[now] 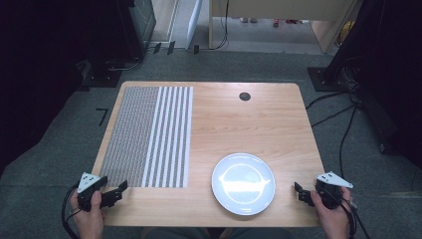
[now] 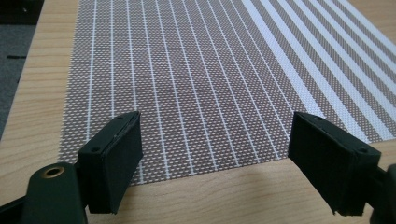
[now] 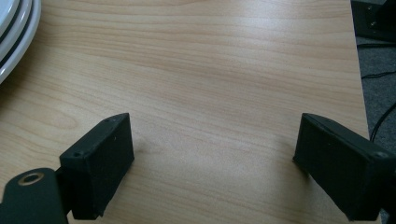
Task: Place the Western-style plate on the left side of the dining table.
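A woven brown placemat with white stripes [image 1: 149, 134] lies flat on the left half of the wooden table [image 1: 249, 124]. A white plate [image 1: 243, 183] rests near the front edge, right of centre. My left gripper [image 1: 118, 190] hovers open at the mat's near left corner; in the left gripper view its jaws stand wide over the placemat's near edge [image 2: 196, 93] with nothing between them. My right gripper [image 1: 301, 192] is open at the table's front right, just right of the plate. In the right gripper view bare wood lies between the jaws and the plate's rim [image 3: 16, 32] shows at top left.
A small dark round grommet [image 1: 244, 96] is set in the table near the far edge. Cables [image 1: 343, 129] run over the carpet to the right of the table. Dark equipment stands at the back left, a wooden cabinet behind.
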`<state>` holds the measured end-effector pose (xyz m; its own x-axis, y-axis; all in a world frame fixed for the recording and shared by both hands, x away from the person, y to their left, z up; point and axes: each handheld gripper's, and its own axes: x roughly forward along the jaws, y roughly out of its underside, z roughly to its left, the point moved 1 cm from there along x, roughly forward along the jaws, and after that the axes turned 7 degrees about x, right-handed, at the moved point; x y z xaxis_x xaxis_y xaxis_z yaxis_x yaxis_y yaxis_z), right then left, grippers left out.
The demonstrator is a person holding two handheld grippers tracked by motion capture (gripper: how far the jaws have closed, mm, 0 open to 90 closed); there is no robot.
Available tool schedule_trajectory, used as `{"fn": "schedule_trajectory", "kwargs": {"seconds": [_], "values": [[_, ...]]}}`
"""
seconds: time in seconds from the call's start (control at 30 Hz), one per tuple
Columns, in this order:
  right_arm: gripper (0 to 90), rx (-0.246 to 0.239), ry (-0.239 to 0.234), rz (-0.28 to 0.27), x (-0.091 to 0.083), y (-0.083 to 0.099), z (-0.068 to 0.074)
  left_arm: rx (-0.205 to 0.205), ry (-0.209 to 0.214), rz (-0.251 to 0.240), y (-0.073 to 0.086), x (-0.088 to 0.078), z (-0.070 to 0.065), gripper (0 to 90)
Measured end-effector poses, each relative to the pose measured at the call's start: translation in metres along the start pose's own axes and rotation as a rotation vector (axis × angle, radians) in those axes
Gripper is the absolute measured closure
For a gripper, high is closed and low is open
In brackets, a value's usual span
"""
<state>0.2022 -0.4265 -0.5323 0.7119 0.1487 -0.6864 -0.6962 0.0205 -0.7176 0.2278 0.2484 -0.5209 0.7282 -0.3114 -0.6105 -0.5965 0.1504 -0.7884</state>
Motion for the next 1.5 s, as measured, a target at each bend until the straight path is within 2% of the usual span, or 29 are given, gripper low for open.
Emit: {"fn": "schedule_trajectory", "kwargs": {"seconds": [0.07,0.17,0.23,0.27,0.37,0.43,0.53,0.63,0.73,0.87,0.97,1.0,1.03,1.1,1.17,1.2,1.23,1.27,1.3,1.33,1.37,1.5], "values": [[9.1,0.002,0.003,0.002,0.001,-0.001,0.0,-0.029,0.009,-0.01,-0.001,-0.002,0.003,17.9],[8.8,0.003,0.004,0.003,0.002,-0.002,0.0,-0.022,-0.003,-0.007,-0.003,-0.002,0.003,16.9],[7.3,0.007,0.009,0.004,0.003,-0.002,0.0,-0.016,-0.038,0.005,-0.008,-0.002,0.0,16.9],[6.6,0.008,0.01,0.006,0.003,-0.003,0.0,-0.016,-0.038,0.005,-0.008,-0.002,0.0,16.9],[2.8,0.014,0.019,0.012,0.005,-0.003,0.0,-0.038,-0.053,0.0,-0.018,0.0,-0.001,16.9],[0.5,0.02,0.027,0.017,0.005,-0.004,-0.001,-0.037,-0.063,-0.006,-0.021,0.0,-0.002,16.9],[0.0,0.029,0.035,0.024,0.007,-0.005,-0.001,-0.04,-0.078,-0.013,-0.03,0.0,-0.006,16.9],[0.0,0.015,0.022,0.026,0.009,-0.007,-0.002,-0.054,-0.081,-0.032,-0.038,0.001,-0.01,16.9],[0.0,-0.007,0.001,0.031,0.013,-0.011,-0.005,-0.084,-0.077,-0.067,-0.05,0.006,-0.018,16.9],[0.0,0.005,0.012,0.027,0.016,-0.014,-0.005,-0.074,-0.067,-0.076,-0.055,0.012,-0.027,16.9],[0.0,0.005,0.012,0.027,0.016,-0.015,-0.005,-0.049,-0.029,-0.081,-0.053,0.022,-0.04,16.9],[0.0,0.005,0.012,0.027,0.016,-0.015,-0.005,-0.055,-0.01,-0.076,-0.052,0.025,-0.042,16.8],[0.0,0.005,0.012,0.027,0.016,-0.015,-0.005,-0.055,-0.01,-0.076,-0.052,0.025,-0.042,16.8],[0.0,0.005,0.012,0.027,0.016,-0.015,-0.005,-0.088,0.067,-0.084,-0.053,0.028,-0.048,16.8],[0.0,0.005,0.012,0.027,0.016,-0.015,-0.005,-0.076,0.075,-0.084,-0.053,0.028,-0.052,15.4],[0.0,0.013,0.019,0.026,0.016,-0.015,-0.005,-0.059,0.102,-0.088,-0.055,0.029,-0.06,14.6],[0.0,0.019,0.027,0.025,0.016,-0.014,-0.004,-0.059,0.102,-0.088,-0.055,0.029,-0.06,14.4],[0.0,0.021,0.029,0.025,0.016,-0.014,-0.004,-0.054,0.128,-0.089,-0.055,0.03,-0.064,14.2],[0.0,0.022,0.03,0.024,0.016,-0.014,-0.004,-0.043,0.176,-0.084,-0.055,0.032,-0.074,12.1],[0.0,0.023,0.032,0.024,0.016,-0.014,-0.003,-0.031,0.194,-0.076,-0.055,0.034,-0.08,9.2],[0.0,0.023,0.032,0.024,0.016,-0.014,-0.003,-0.031,0.194,-0.076,-0.055,0.034,-0.08,9.2],[0.0,0.031,0.037,0.024,0.017,-0.015,-0.003,-0.012,0.224,-0.057,-0.055,0.041,-0.098,9.2]]}}
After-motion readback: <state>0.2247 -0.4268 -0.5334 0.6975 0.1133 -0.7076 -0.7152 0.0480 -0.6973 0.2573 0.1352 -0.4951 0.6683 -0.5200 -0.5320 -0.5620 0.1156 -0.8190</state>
